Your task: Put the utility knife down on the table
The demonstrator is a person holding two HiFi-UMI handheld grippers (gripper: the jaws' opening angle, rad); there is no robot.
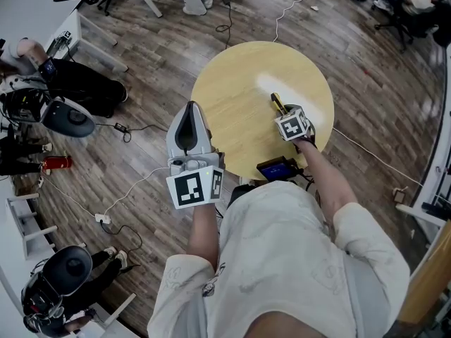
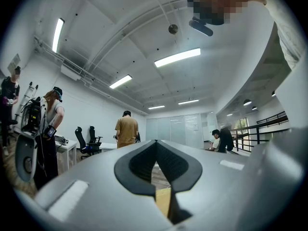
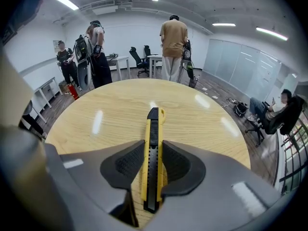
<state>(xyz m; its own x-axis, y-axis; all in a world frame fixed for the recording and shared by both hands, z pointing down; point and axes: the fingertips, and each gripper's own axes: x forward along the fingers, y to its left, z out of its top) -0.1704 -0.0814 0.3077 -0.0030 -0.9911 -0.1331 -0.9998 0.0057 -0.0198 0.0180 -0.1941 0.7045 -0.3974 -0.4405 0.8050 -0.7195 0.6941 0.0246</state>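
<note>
Currently: right hand-held gripper (image 3: 151,150) clamped on the yellow-and-black knife (image 3: 152,129), pads against its two sides, tilted down over the round table (image 3: 96,124); knife-to-table contact unclear. Left hand-held gripper (image 2: 156,150) jaws together, nothing between, held off the table's near edge.

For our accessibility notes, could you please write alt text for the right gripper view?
The right claw grips a yellow-and-black utility knife pointing away from the camera, with a round wooden table beneath it. Several people stand in the office room behind.
</note>
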